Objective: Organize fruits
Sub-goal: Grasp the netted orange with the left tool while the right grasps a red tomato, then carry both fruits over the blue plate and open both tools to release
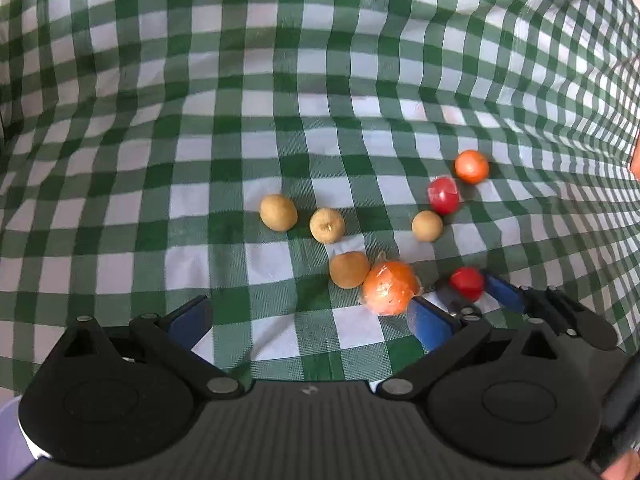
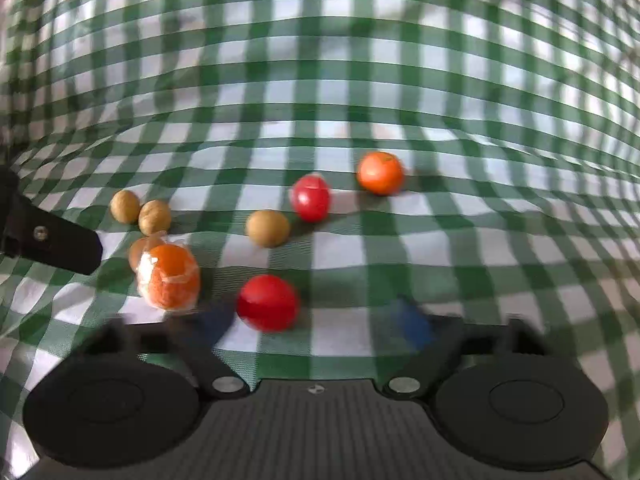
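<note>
**Work surface.** A green-and-white checked cloth [image 1: 280, 120] carries eight loose fruits.

**Left gripper** [image 1: 310, 320]. The jaws are spread wide and hold nothing. Only cloth lies between the blue pads [image 1: 430, 322].

**Right gripper** [image 2: 314, 316]. The view is blurred. The jaws are partly open. The near red fruit [image 2: 267, 302] sits between them, close against the finger at its 9 o'clock, with a clear gap at its 3 o'clock. It is not clamped.

**Fruit layout, left wrist view.**
- The film-wrapped orange [image 1: 390, 288] is the reference. It is near round, and its film twist points to 12 o'clock.
- A tan fruit [image 1: 349, 269] touches the reference at 10 o'clock.
- Two more tan fruits [image 1: 278, 213] [image 1: 327, 225] lie side by side toward 11 o'clock. The second has its stem dimple facing up.
- A fourth tan fruit [image 1: 427, 225] lies at 1 o'clock.
- Beyond the fourth is an oval red fruit [image 1: 443, 195], long axis about 12 to 6.
- Farthest out is a bare orange [image 1: 471, 166].
</note>
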Demonstrator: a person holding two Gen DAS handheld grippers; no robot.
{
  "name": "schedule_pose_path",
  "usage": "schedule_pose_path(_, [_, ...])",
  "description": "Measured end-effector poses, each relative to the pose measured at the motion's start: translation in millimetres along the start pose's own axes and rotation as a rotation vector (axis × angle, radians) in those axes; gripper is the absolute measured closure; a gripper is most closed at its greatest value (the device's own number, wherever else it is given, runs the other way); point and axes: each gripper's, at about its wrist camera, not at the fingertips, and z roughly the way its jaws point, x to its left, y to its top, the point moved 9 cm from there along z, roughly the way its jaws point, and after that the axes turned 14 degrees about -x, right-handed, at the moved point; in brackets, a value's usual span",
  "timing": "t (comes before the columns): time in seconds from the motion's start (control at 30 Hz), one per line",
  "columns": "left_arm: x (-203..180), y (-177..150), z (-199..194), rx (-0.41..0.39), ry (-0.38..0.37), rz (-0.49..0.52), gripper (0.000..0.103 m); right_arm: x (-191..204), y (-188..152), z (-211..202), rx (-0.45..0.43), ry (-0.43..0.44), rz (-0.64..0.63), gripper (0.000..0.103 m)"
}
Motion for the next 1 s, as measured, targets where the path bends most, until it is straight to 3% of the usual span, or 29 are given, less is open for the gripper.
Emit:
schedule_pose_path(0.03, [-4.0,-0.7,3.3,0.003,-0.002,-0.001,0.000,-0.7,-0.3,-1.0,-0.015,-0.003,-0.021,0.070])
schedule_pose_path(0.07, [-8.7,-1.1,5.5,0.002,-0.007,-0.002,0.000,-2.7,-1.2,-2.4,-0.022,-0.001,-0.031,0.072])
schedule_pose_path(0.23, [-38.4,-6.2,23.4,0.019,-0.017,-0.016,0.000,-34.7,-8.1,-19.7,-0.003,-0.085,0.004,0.072])
schedule_pose_path(0.37, [-41.1,-11.3,48.1,0.070,0.061,-0.098,0.004,-51.7,-16.4,-27.9,-0.006,-0.111,0.034,0.072])
schedule_pose_path(0.43, [-36.4,-10.5,53.6,0.070,0.104,-0.131,0.013,-50.2,-18.3,-30.1,-0.010,-0.114,0.033,0.072])
schedule_pose_path(0.47, [-35.7,-7.2,51.3,0.049,0.118,-0.126,0.030,-49.7,-18.6,-29.0,-0.011,-0.117,0.031,0.071])
schedule_pose_path(0.5, [-38.0,-4.1,49.6,0.031,0.108,-0.097,0.053,-49.2,-18.7,-28.0,-0.011,-0.120,0.029,0.071])
schedule_pose_path(0.53, [-41.0,-3.0,47.7,0.027,0.089,-0.067,0.062,-48.6,-18.5,-27.8,-0.010,-0.125,0.028,0.071])
schedule_pose_path(0.73, [-41.2,-17.6,22.8,0.064,0.041,-0.021,0.062,-39.1,-15.6,-41.7,0.013,-0.111,0.070,0.072])
schedule_pose_path(1.0, [-18.3,-50.5,-60.2,0.072,-0.011,0.003,0.062,0.2,-7.9,-104.3,0.017,-0.071,0.088,0.072])
